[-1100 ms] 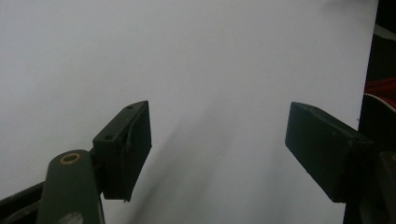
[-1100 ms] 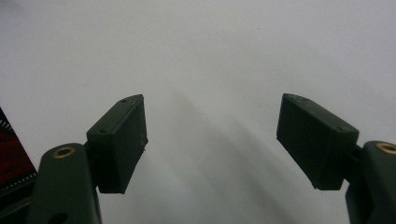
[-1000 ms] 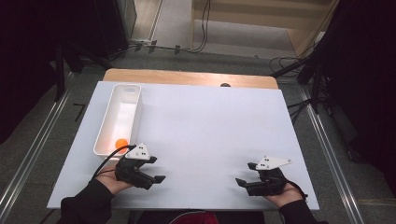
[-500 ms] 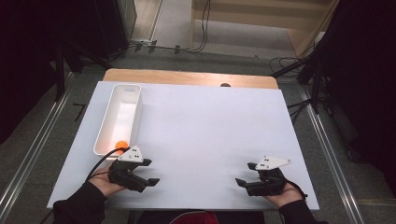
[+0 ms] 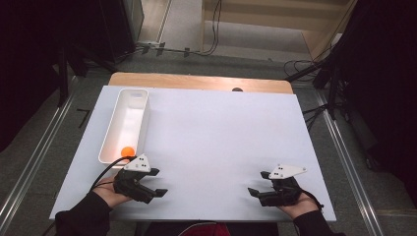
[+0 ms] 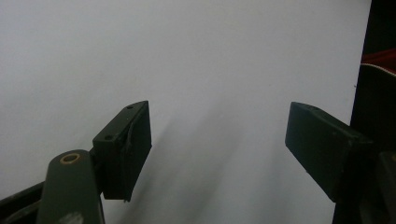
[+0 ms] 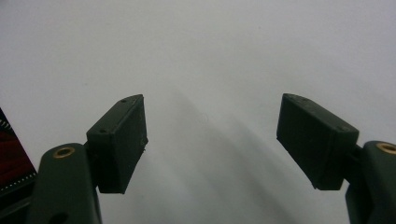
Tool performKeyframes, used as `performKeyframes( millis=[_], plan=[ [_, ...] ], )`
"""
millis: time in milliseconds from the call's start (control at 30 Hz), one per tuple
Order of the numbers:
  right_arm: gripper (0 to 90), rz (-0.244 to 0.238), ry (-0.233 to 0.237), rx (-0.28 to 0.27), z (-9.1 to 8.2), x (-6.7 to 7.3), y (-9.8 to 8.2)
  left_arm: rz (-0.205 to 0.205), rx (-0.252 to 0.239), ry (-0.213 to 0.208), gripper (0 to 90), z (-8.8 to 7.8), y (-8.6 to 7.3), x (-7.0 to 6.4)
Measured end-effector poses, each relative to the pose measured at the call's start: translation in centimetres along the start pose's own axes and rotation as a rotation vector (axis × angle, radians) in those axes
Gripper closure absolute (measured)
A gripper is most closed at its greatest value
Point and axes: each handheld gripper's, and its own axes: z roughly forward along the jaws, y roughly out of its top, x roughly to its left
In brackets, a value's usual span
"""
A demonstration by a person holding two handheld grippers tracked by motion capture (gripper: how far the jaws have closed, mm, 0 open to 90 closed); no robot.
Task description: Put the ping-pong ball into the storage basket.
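Observation:
A small orange ball [image 5: 128, 150] lies in the near end of a long white tray [image 5: 134, 92] at the table's left. Just in front of that tray end, a hand holds my left gripper [image 5: 156, 182], which points right over the white tabletop, apart from the ball. Its jaws stand open with nothing between them, as the left gripper view [image 6: 217, 144] also shows over bare white surface. My right gripper [image 5: 258, 184] rests near the front right edge and points left. It is open and empty too [image 7: 210, 140].
The white table surface [image 5: 221, 132] spreads wide between and beyond both grippers. A wooden strip [image 5: 196, 81] runs along its far edge, with cables and dark stands on the floor past it. Metal rails flank the table on both sides.
My left gripper has slid slightly left and toward the front edge, still open. The right gripper and the ball have stayed put.

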Motion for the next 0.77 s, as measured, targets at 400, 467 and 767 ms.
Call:
performKeyframes(
  millis=[400,467,767],
  plan=[
    [23.1,0.001,-0.001,0.000,0.00,-0.01,0.00,0.002,0.001,-0.001,22.9,0.09,-0.03,0.00],
    [23.1,0.001,-0.001,0.000,0.01,-0.01,0.00,0.001,0.002,-0.003,22.8,0.10,-0.03,-0.01],
    [23.1,0.000,0.002,0.000,0.00,-0.01,-0.02,0.008,0.012,-0.004,22.9,0.29,0.01,-0.08]
  ],
)
